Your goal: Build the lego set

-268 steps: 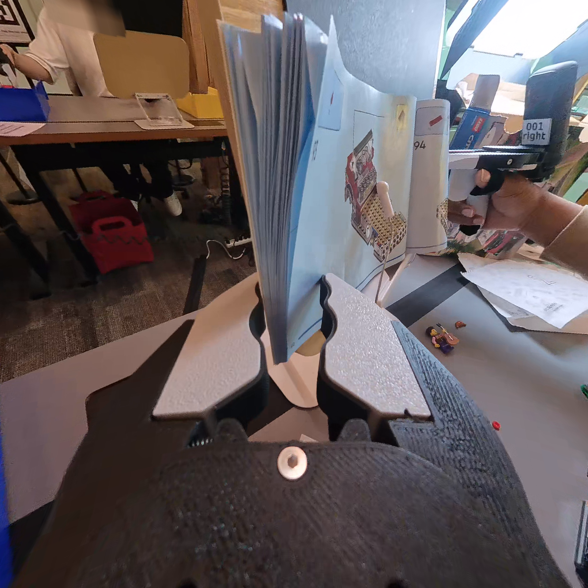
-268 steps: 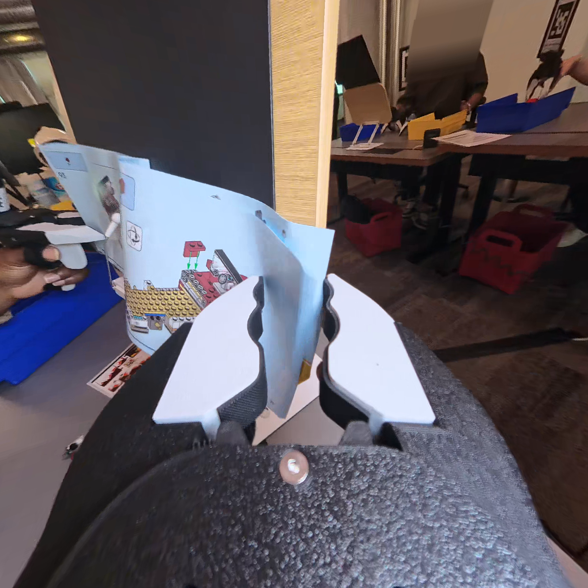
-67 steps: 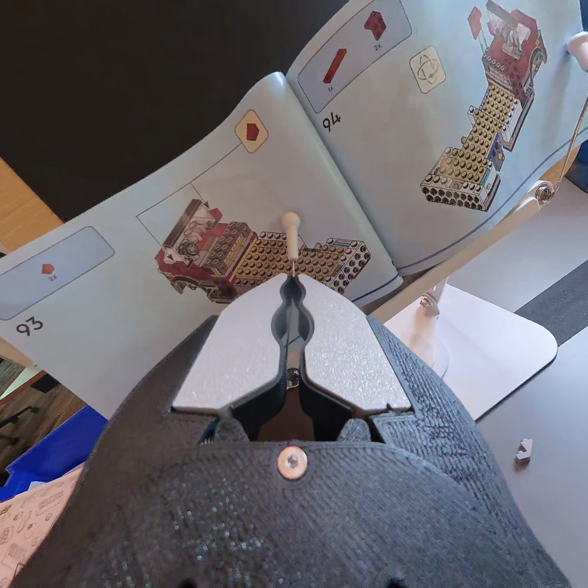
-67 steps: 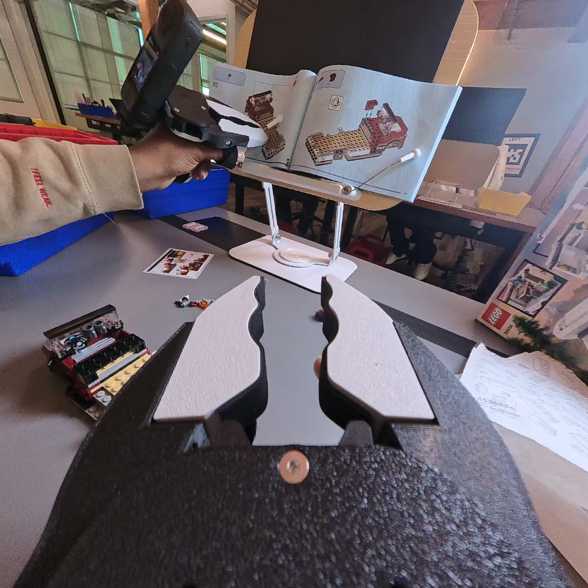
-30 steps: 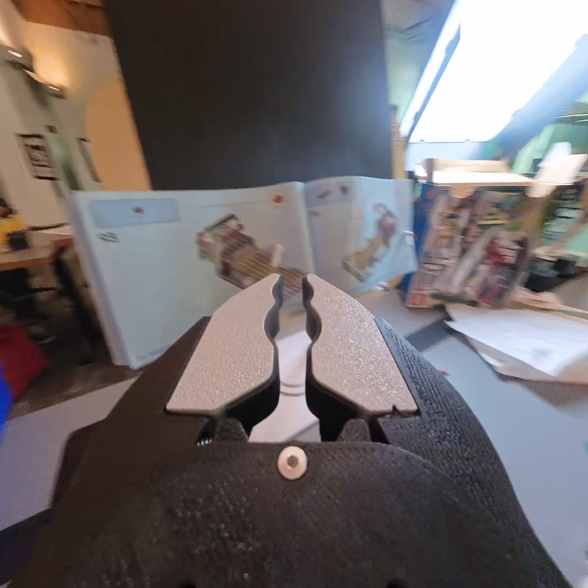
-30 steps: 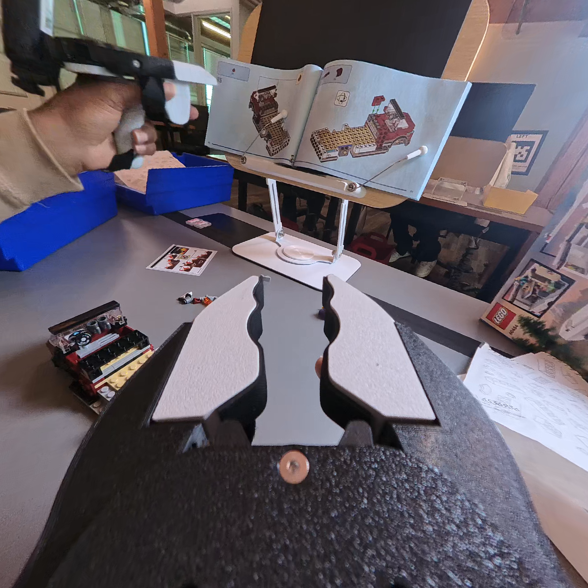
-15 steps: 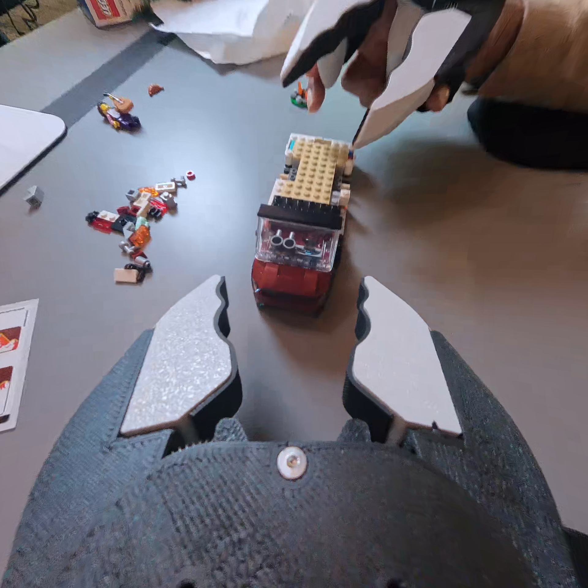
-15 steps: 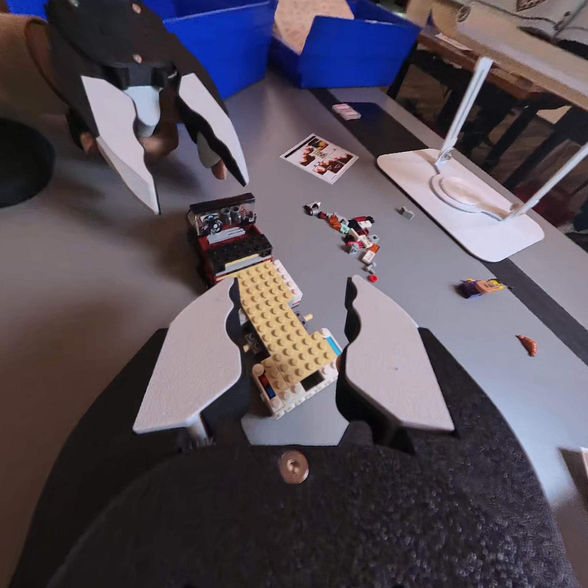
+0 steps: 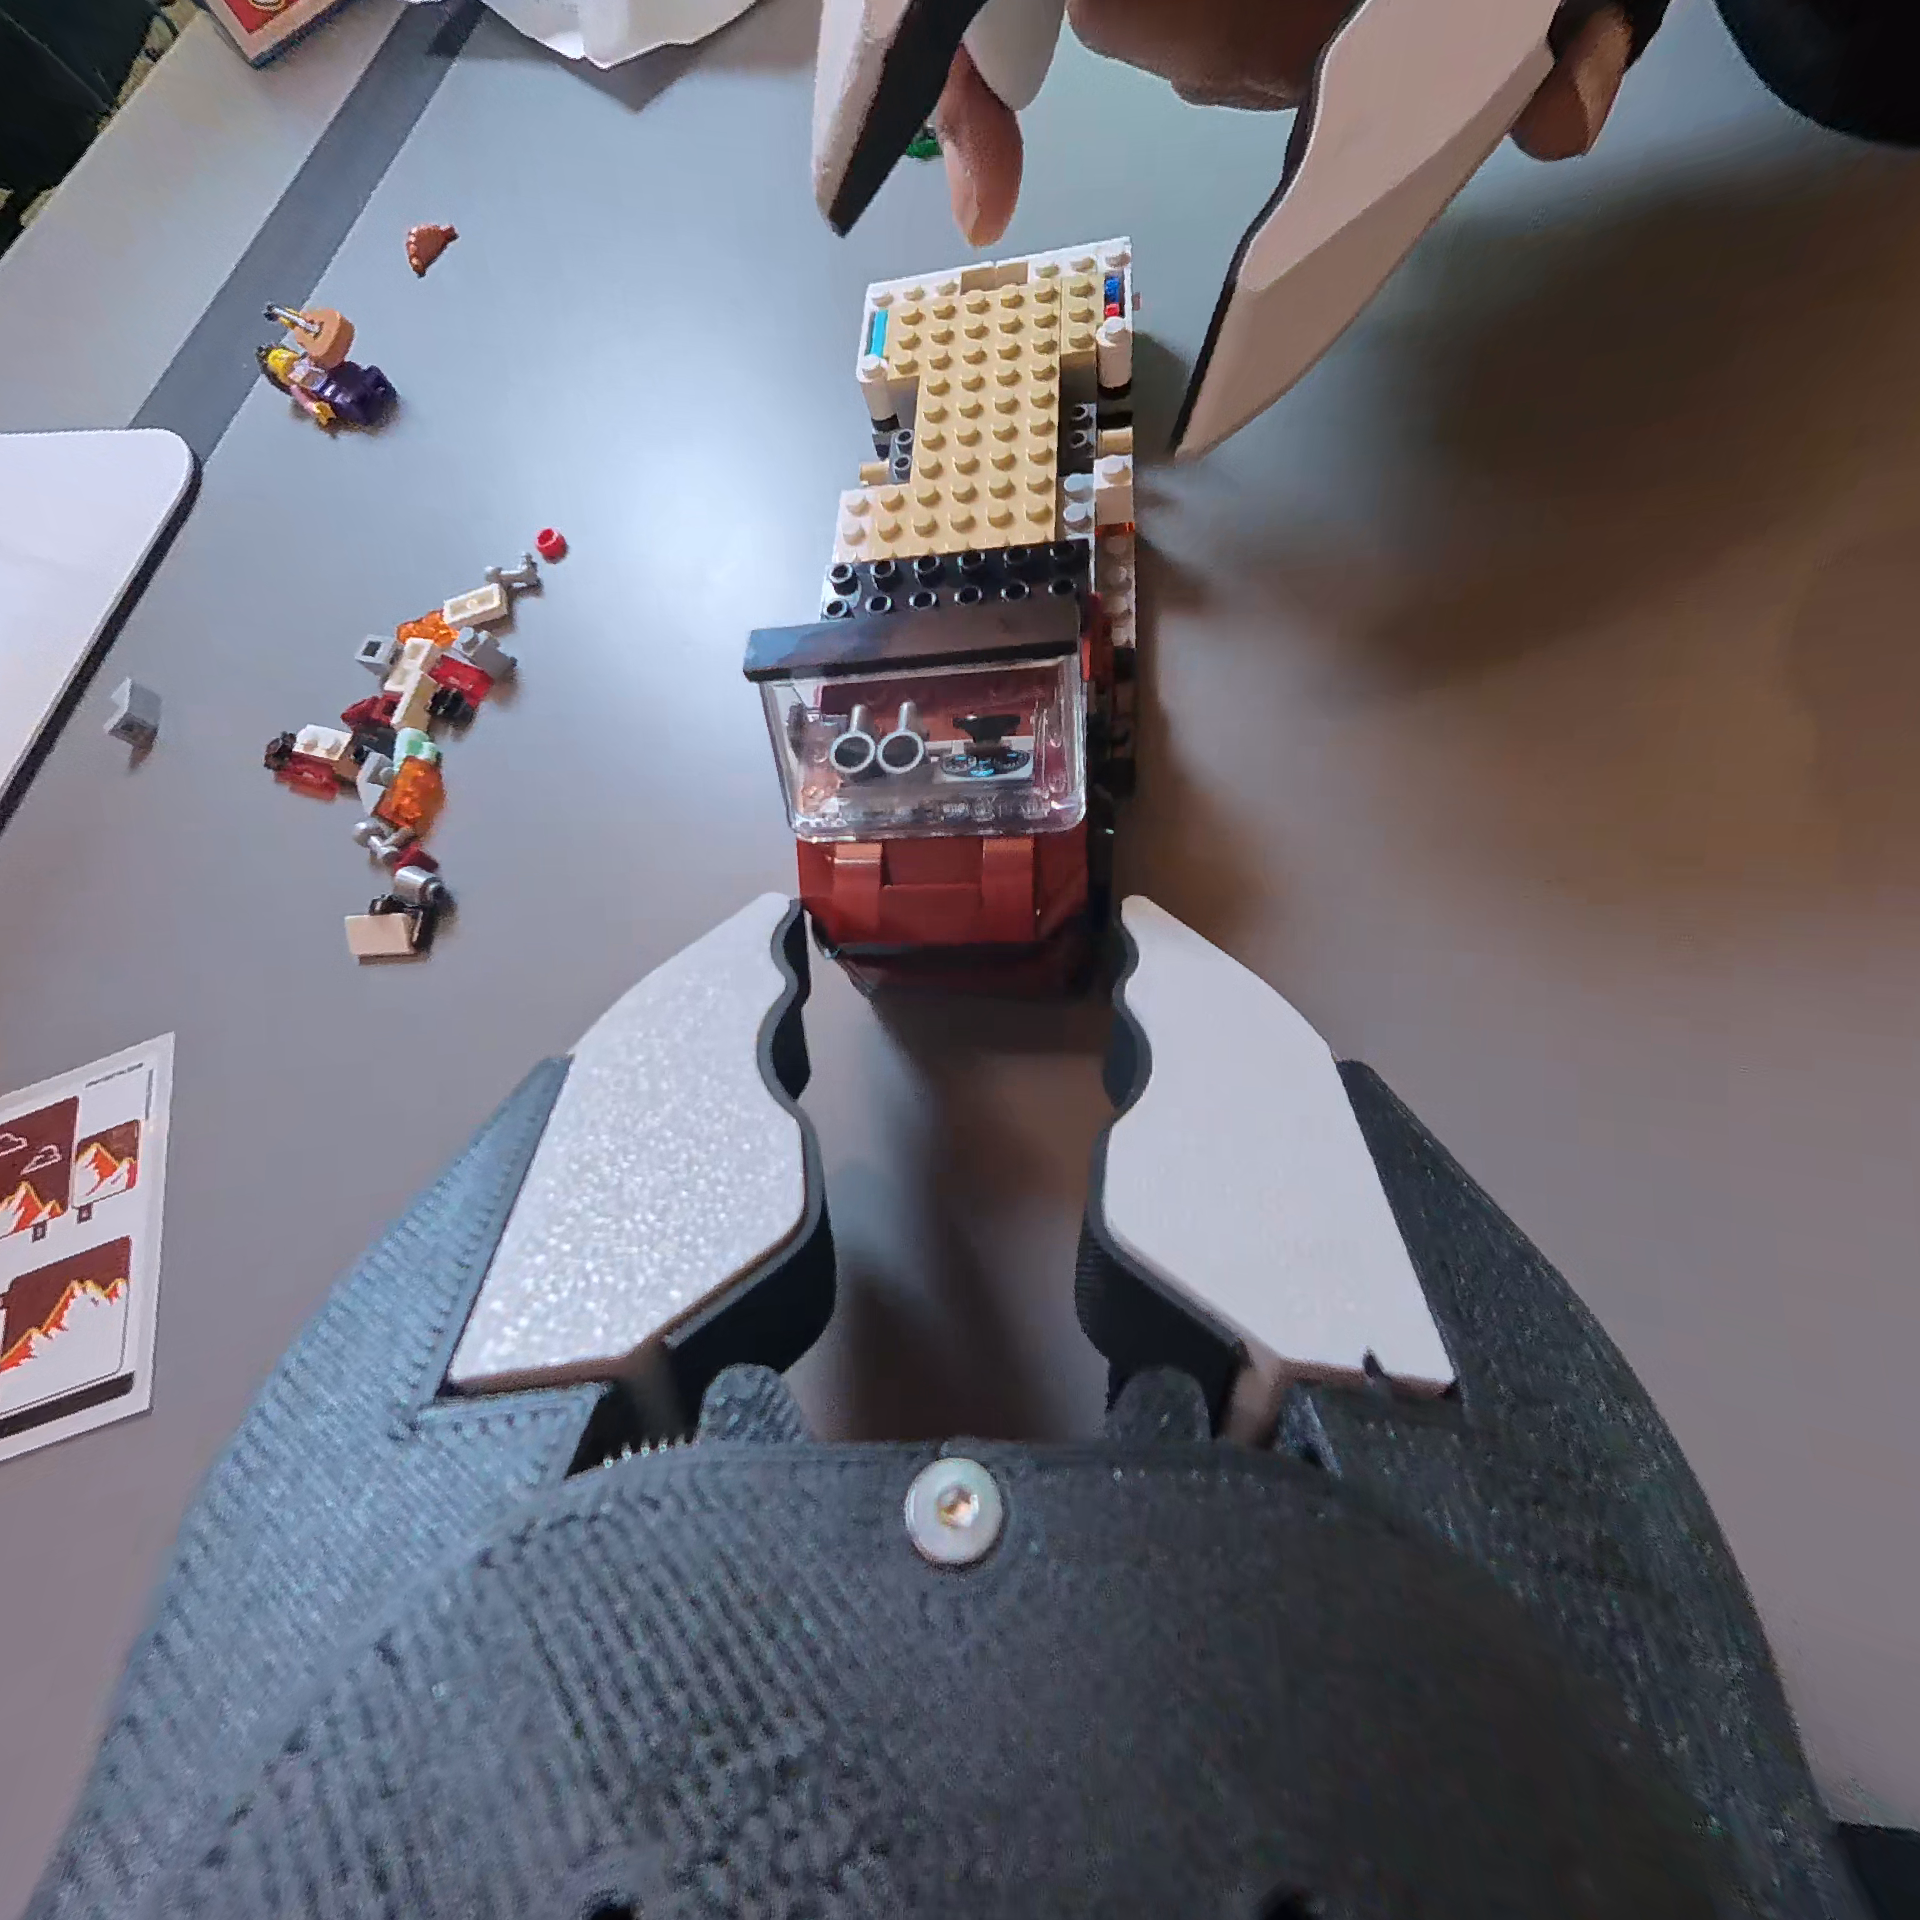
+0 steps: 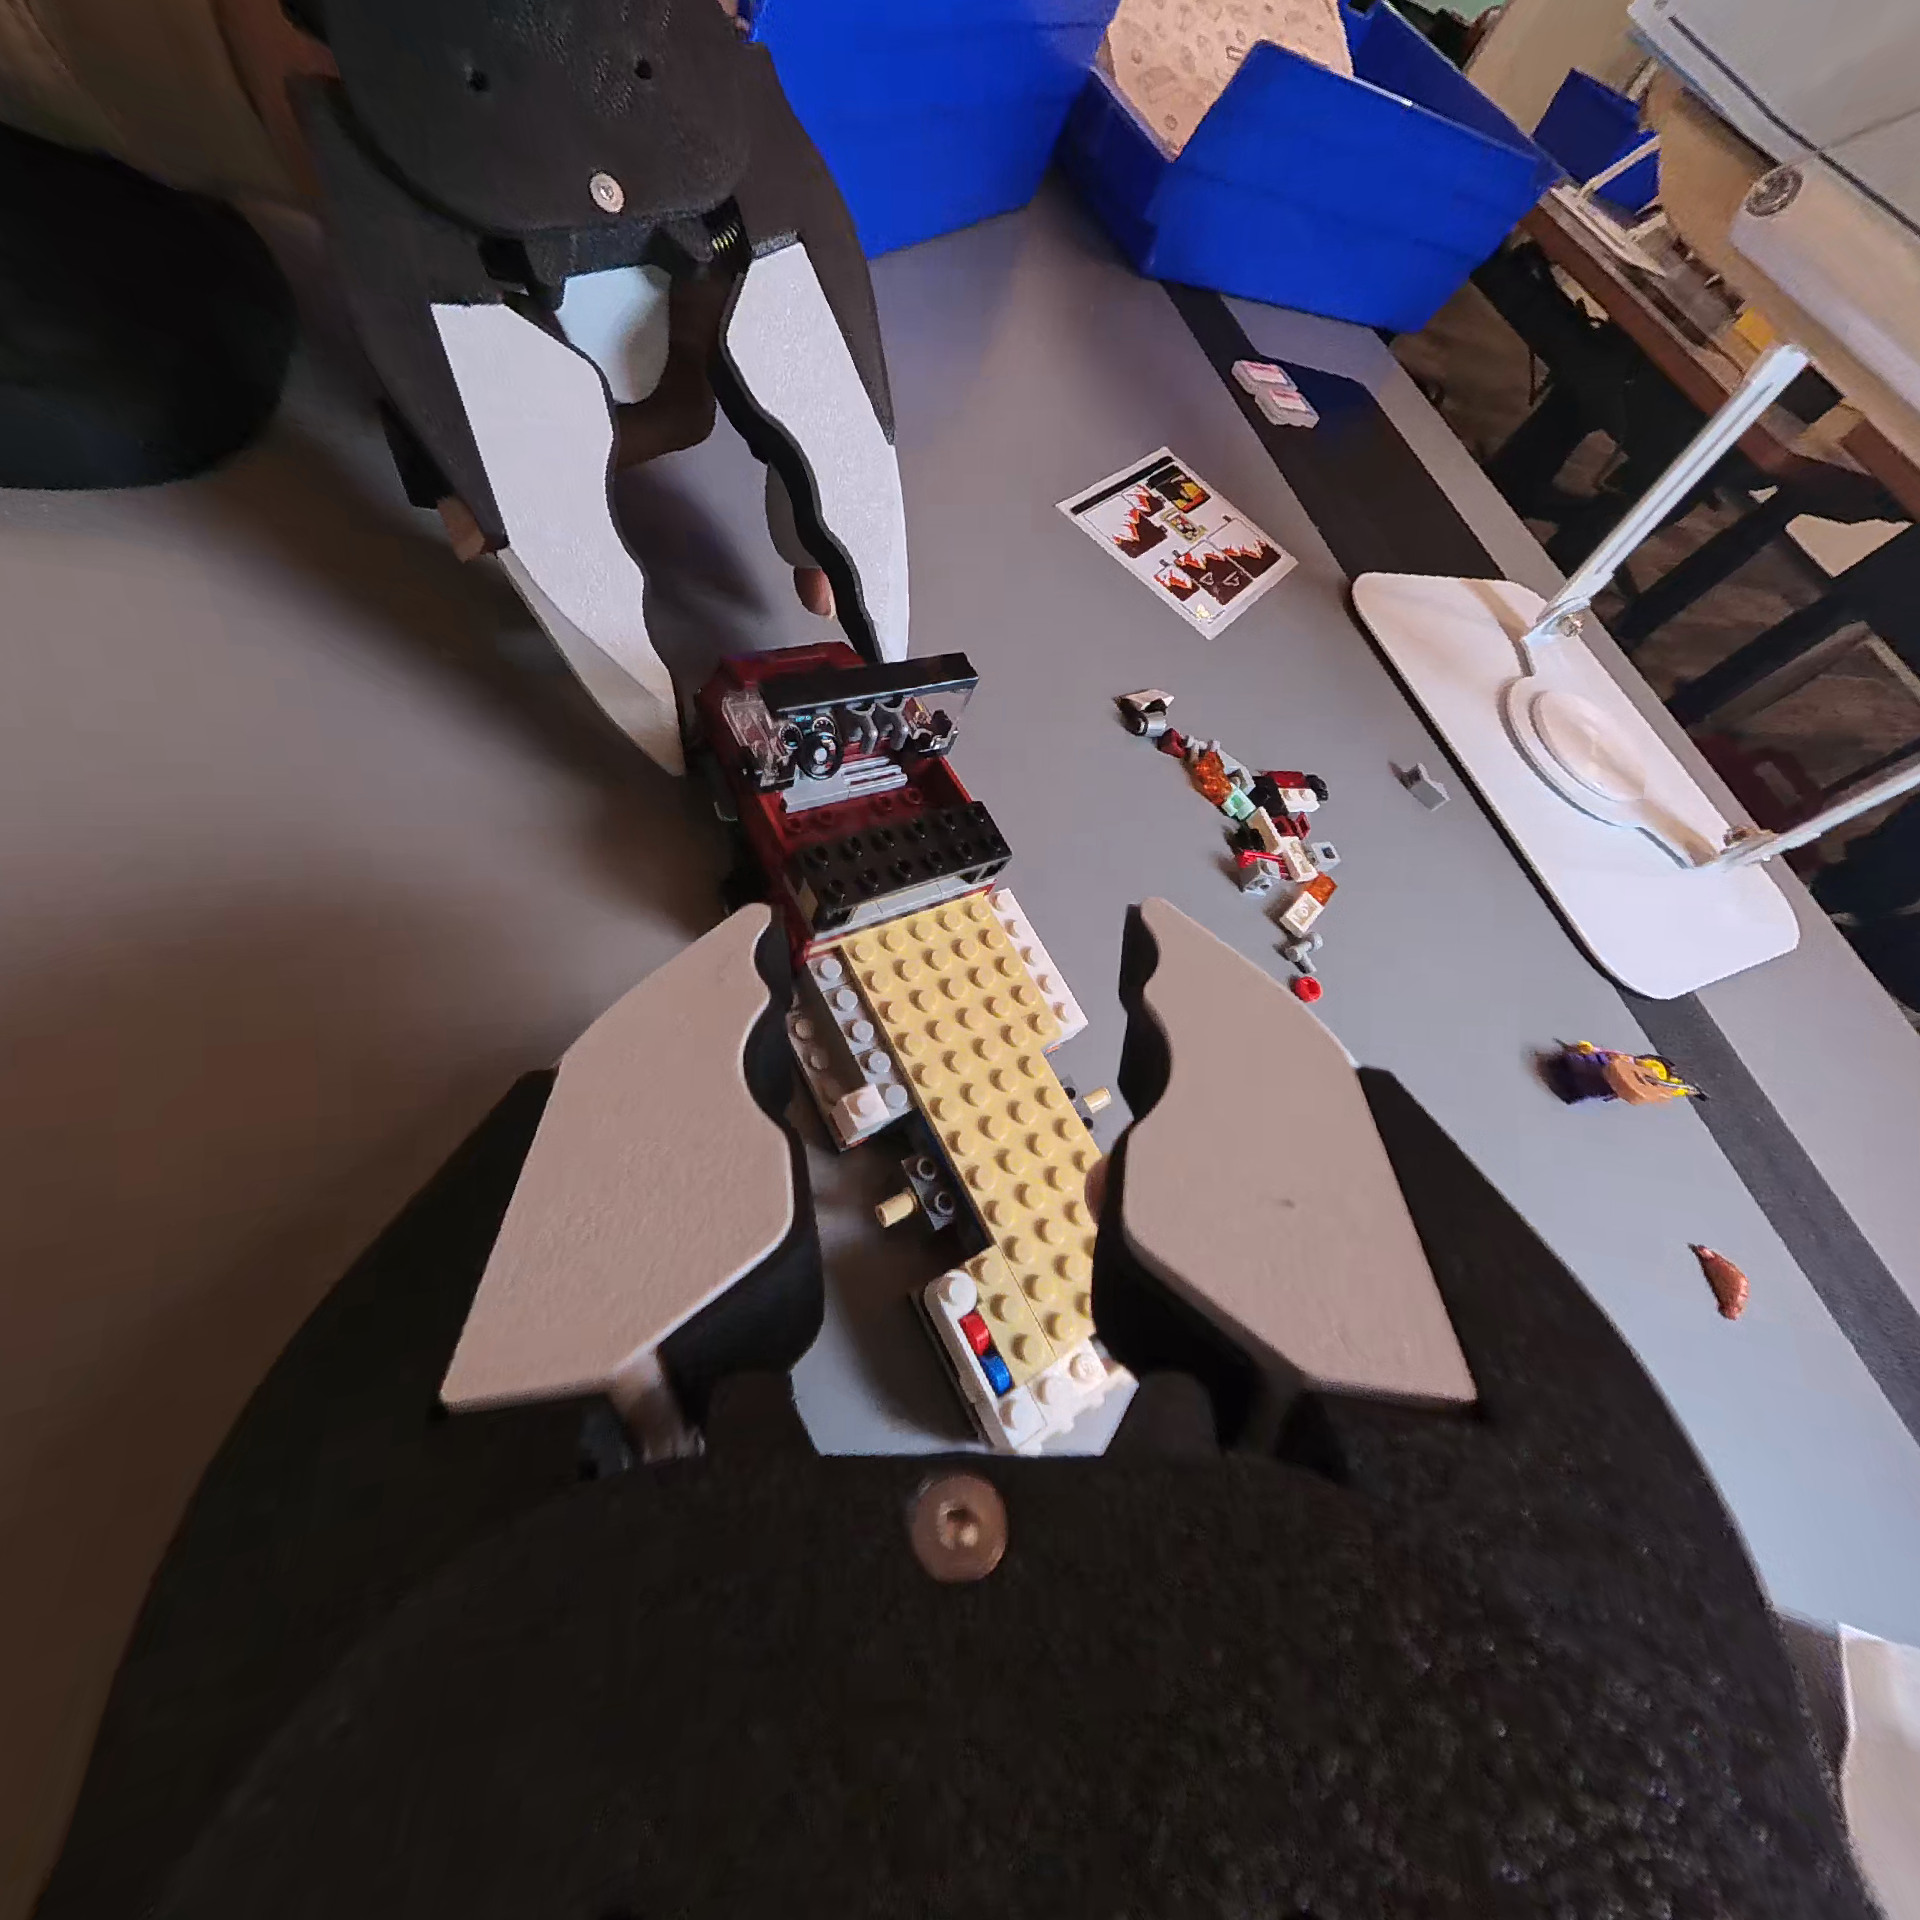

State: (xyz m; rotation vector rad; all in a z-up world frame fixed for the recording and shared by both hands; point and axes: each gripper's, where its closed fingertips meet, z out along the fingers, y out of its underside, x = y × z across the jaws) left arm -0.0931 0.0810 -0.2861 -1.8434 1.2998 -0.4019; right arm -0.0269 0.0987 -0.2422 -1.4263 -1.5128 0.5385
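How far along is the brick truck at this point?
Built: the truck has its red cab, clear windscreen and tan studded bed joined. In hand: the left gripper flanks the red nose, though I cannot tell if it grips; the right gripper straddles the tan rear, open. Left: loose pieces and a sticker sheet lie beside it.

Left tongs (image 9: 956,925) and right tongs (image 10: 951,925) face each other, both spread wide, angled downward, gripping nothing.
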